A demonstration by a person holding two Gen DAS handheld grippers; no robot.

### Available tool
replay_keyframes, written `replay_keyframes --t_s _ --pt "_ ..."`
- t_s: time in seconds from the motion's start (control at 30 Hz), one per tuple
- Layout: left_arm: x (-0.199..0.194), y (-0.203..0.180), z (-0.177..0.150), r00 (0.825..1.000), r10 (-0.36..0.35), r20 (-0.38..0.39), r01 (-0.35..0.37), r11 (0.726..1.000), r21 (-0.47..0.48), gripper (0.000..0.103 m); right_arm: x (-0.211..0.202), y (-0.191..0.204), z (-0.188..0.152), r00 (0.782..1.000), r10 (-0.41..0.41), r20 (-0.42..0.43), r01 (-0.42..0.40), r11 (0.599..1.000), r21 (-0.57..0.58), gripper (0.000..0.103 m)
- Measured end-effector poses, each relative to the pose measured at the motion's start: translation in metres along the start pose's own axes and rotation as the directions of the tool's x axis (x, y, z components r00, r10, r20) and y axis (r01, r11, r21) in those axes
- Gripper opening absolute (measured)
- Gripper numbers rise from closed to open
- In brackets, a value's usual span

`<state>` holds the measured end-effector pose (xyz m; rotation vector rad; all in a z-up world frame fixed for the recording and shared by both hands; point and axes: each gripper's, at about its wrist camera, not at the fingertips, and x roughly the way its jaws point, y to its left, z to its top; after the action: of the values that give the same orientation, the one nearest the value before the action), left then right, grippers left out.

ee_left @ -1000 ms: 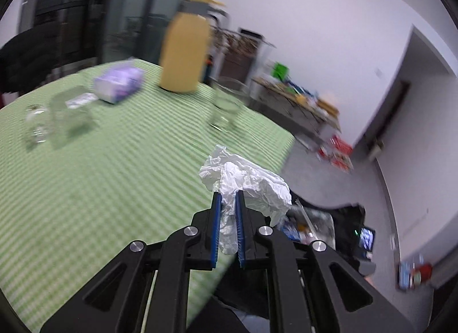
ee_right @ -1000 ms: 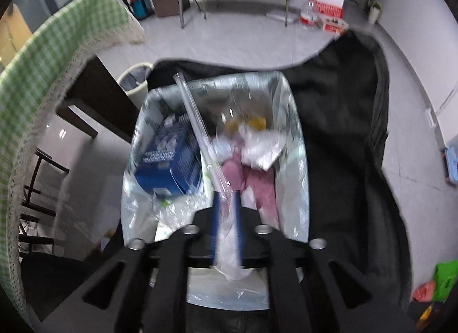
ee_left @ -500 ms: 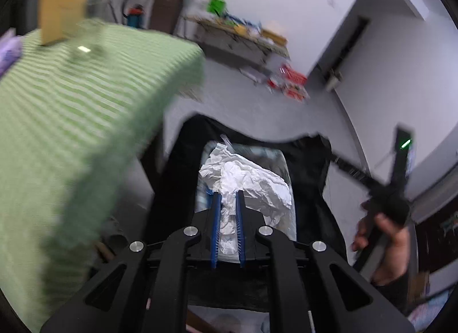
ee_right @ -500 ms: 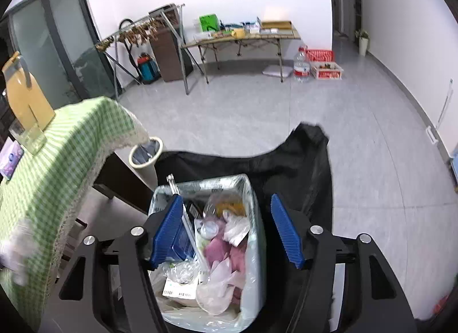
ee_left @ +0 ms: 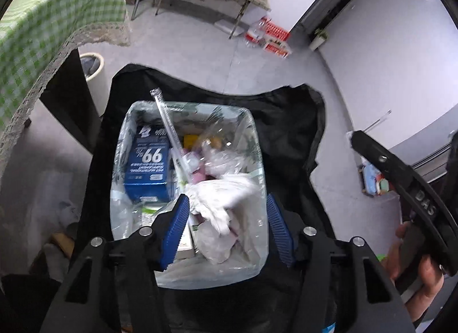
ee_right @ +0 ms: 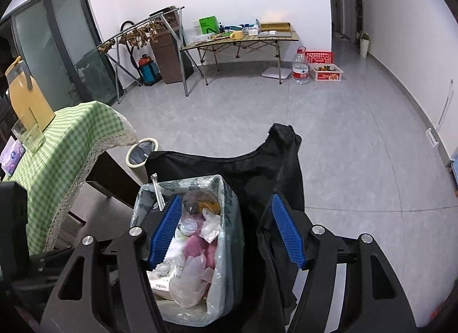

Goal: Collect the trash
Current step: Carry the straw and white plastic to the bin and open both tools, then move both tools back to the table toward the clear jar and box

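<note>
A lined trash bin (ee_left: 259, 161) on a black cloth holds a blue box (ee_left: 147, 169), a clear plastic tube (ee_left: 169, 129) and several wrappers. My left gripper (ee_left: 227, 224) is open right above the bin. A crumpled white tissue (ee_left: 220, 195), blurred, sits between its blue pads (ee_left: 176, 227) at the top of the trash, touching the left pad. My right gripper (ee_right: 226, 232) is open and empty, higher up over the bin's (ee_right: 226, 189) right rim. It also shows at the right of the left wrist view (ee_left: 400, 178), held by a hand.
A table with a green checked cloth (ee_right: 65, 138) stands left of the bin, with a yellow jug (ee_right: 27, 98), a glass (ee_right: 28, 132) and a purple tissue pack (ee_right: 11, 155). A small white bin (ee_right: 141, 154) stands beside it. A folding table (ee_right: 240, 41) stands at the far wall.
My left gripper swung from the table to over the bin and opened, letting go of the tissue. My right gripper opened earlier and has lifted away from the bin.
</note>
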<state>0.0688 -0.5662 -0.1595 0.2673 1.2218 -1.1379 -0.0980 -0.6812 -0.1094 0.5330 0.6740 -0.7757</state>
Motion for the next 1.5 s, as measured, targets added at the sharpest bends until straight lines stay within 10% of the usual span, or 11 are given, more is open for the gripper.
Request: replay_keyframes --t_s 0.3,0.6,0.73,0.9,0.97,1.1,1.23,1.5 --pt "-0.105 0.031 -0.012 0.965 0.155 0.21 -0.167 0.985 0.04 0.075 0.0 0.037 0.002 0.998 0.07 0.01 -0.069 0.994 -0.081 0.064" --pt "-0.277 0.126 -0.049 0.789 0.366 0.494 -0.322 0.93 -0.176 0.091 -0.018 0.169 0.018 0.977 0.206 0.055 -0.181 0.939 -0.292 0.064" --pt "-0.333 0.188 -0.069 0.699 0.52 0.491 -0.391 0.853 -0.346 0.091 -0.03 0.23 0.016 0.953 0.295 0.063 -0.25 0.889 -0.382 0.064" --pt "-0.38 0.257 -0.087 0.636 0.636 0.437 -0.398 0.755 -0.52 0.091 -0.037 0.29 0.008 0.933 0.357 0.044 -0.298 0.835 -0.462 0.064" --pt "-0.395 0.288 -0.092 0.581 0.71 0.398 -0.445 0.687 -0.575 0.091 -0.039 0.308 0.005 0.928 0.372 0.032 -0.313 0.822 -0.476 0.064" --pt "-0.414 0.346 -0.097 0.524 0.796 0.303 -0.488 0.572 -0.659 0.091 -0.043 0.341 -0.003 0.922 0.387 0.017 -0.326 0.799 -0.505 0.064" --pt "-0.418 0.41 -0.099 0.515 0.831 0.21 -0.505 0.492 -0.709 0.09 -0.045 0.371 -0.01 0.92 0.392 -0.001 -0.331 0.774 -0.54 0.064" --pt "-0.401 0.477 -0.089 0.514 0.847 0.134 -0.559 0.449 -0.697 0.059 -0.053 0.43 -0.023 0.899 0.435 -0.052 -0.371 0.692 -0.62 0.065"
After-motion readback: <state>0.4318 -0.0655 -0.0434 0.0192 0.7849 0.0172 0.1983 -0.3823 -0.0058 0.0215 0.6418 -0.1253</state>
